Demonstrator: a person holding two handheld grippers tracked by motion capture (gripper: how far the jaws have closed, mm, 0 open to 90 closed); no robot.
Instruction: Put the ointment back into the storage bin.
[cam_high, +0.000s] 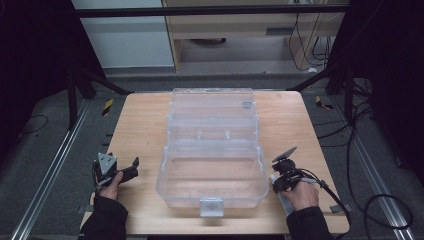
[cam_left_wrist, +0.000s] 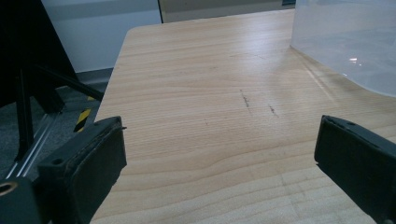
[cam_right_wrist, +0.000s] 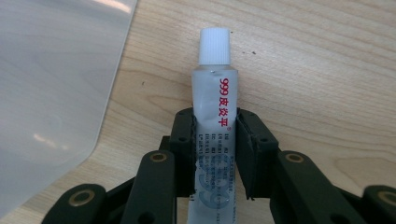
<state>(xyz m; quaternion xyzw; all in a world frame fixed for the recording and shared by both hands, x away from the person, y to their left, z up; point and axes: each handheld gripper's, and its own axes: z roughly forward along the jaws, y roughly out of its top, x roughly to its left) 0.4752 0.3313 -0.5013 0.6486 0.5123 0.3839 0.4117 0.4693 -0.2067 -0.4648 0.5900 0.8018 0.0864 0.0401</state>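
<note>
My right hand-held gripper clamps a white-capped ointment tube at centre frame, flat on the counter beside the clear plastic box; my left hand-held gripper stands wide.

High view: from above the near side, looking forward and down on the whole wooden table; left gripper view: very low and close, looking along the tabletop toward the clear box; right gripper view: close too, looking down at the wood; same table and same box in all three.
</note>
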